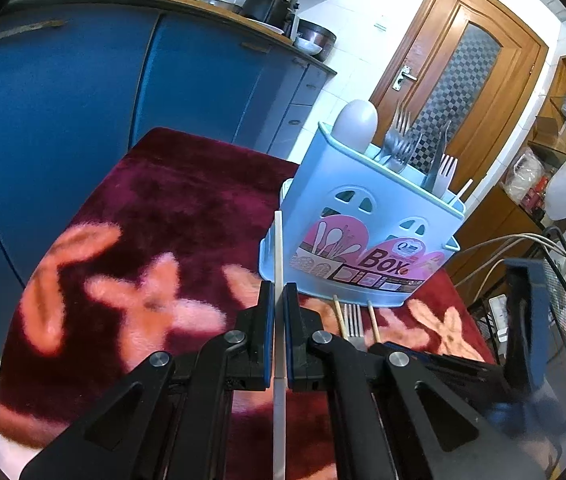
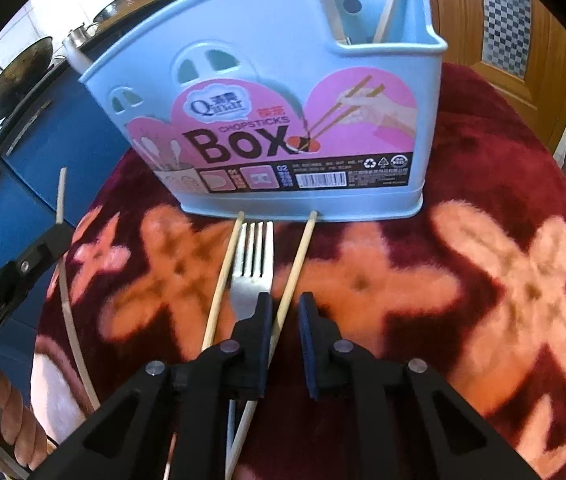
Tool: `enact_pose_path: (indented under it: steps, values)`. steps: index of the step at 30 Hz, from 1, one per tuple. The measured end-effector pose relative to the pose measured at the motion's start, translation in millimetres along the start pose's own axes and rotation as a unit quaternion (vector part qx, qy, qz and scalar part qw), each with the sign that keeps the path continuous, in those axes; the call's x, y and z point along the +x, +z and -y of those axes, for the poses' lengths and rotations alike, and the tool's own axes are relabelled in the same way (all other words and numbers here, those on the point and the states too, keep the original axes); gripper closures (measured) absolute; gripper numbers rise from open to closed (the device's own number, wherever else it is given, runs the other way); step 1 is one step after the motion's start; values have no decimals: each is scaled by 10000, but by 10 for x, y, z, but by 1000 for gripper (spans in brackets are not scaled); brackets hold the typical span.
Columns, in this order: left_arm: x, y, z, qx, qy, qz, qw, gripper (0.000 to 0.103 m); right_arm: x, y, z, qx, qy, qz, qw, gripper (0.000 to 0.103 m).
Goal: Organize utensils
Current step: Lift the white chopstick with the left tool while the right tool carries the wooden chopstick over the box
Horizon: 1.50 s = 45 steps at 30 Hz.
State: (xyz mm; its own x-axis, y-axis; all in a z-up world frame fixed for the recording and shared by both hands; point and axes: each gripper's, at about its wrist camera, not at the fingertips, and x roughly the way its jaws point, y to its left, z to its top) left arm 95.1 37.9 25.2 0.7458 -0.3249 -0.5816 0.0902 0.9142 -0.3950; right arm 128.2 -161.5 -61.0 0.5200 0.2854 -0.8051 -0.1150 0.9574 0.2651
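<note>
A light blue chopsticks box (image 1: 363, 216) (image 2: 283, 120) stands on a dark red flowered cloth (image 1: 163, 220) and holds forks, a pale spoon (image 1: 355, 120) and a chopstick (image 2: 391, 0). My left gripper (image 1: 279, 292) is shut on a pale chopstick (image 1: 278, 248), held above the cloth left of the box; it also shows at the left edge of the right wrist view (image 2: 59, 222). My right gripper (image 2: 285, 300) is open, low over the cloth, its jaws around one chopstick (image 2: 299, 260). A metal fork (image 2: 253, 272) and another chopstick (image 2: 223, 276) lie just left of it.
Blue cabinets (image 1: 83, 100) with pots and bowls on top stand behind the table. A wooden door (image 1: 463, 80) is at the back right. A black wire rack (image 1: 555, 300) and cables sit by the table's right edge.
</note>
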Motion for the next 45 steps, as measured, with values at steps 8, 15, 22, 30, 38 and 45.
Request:
enact_pose_path:
  steps: [8, 15, 22, 30, 38, 45]
  values:
    - [-75, 1, 84, 63, -81, 43, 9999, 101, -19, -5, 76, 105, 134, 31, 9998, 97]
    - [-252, 28, 224, 201, -167, 278, 9993, 101, -421, -172, 179, 275, 678, 535, 9959, 97]
    - [-451, 112, 435, 414, -294, 586, 9970, 101, -984, -224, 243, 298, 890, 1498, 9843, 97]
    - [-606, 329, 648, 654, -368, 896, 9931, 101, -1289, -158, 264, 441, 911, 2282, 9684, 97]
    - [-688, 705, 866, 847, -297, 1322, 9872, 101, -1437, -17, 364, 562, 867, 2699, 9573, 97]
    - [-706, 1097, 1089, 1118, -117, 1740, 9783, 101, -1445, 119, 437, 589, 884, 2841, 9529, 97]
